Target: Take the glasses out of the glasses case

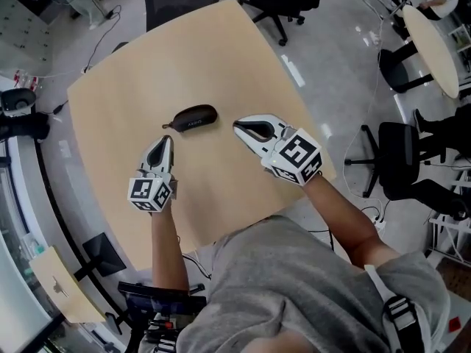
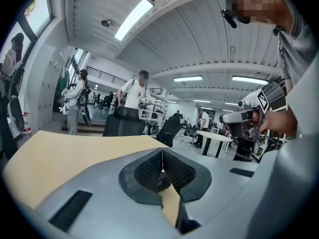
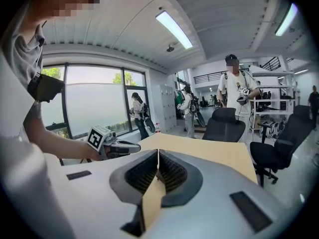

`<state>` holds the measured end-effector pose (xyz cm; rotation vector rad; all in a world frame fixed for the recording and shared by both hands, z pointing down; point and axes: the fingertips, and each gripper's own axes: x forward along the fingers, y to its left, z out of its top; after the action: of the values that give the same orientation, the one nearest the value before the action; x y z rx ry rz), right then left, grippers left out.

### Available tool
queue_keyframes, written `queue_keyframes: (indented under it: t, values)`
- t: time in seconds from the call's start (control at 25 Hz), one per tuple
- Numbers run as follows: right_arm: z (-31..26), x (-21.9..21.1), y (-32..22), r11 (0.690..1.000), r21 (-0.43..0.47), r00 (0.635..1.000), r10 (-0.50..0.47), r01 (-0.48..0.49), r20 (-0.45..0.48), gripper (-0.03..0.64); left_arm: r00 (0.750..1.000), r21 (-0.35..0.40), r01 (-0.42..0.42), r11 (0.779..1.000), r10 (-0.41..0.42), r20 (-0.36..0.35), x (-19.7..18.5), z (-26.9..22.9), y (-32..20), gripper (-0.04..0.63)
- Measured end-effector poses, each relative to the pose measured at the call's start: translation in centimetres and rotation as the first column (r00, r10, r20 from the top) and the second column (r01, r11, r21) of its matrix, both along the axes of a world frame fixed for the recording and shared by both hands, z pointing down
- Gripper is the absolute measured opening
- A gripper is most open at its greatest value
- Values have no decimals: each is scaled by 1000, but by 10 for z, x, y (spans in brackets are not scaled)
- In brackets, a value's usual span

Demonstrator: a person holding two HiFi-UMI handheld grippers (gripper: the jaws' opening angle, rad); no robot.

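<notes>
Black glasses case (image 1: 194, 116) on tan table (image 1: 221, 50), its pale print illegible

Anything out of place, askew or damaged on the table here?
Nothing stands out. The glasses case lies closed on the table; the left tool and right tool are shut, empty, short of it.

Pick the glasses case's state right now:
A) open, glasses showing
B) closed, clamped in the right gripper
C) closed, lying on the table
C: in the head view the glasses case lies shut on the table, while the left gripper and right gripper have their jaws together and grip nothing.
</notes>
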<state>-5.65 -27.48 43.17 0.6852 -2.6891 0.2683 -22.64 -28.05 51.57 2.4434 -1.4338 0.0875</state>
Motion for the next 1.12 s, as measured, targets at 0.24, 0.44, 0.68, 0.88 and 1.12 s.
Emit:
queue_keyframes:
  t: [0.24,0.44,0.68,0.88,1.12]
  values:
    - [37,-21,-30,999,-42,999,-16,14,-42,8,999,-70,-42,997,44,20,3,44,-32,6]
    - [75,-39,-51,995,-101,996,-29,20,-85,8,975,-109,-108,988,127,185,7,82,-50,8]
    - [113,-59,-69,989,-150,990,-38,17,-136,8,855,-137,-229,964,266,446,13,124,-58,135]
    - [137,-67,-82,985,-175,984,-45,15,-171,8,782,-161,-281,946,323,534,18,155,-65,218]
    - [162,-78,-93,980,-200,977,-60,18,-204,8,701,-219,-383,897,437,565,26,181,-69,275]
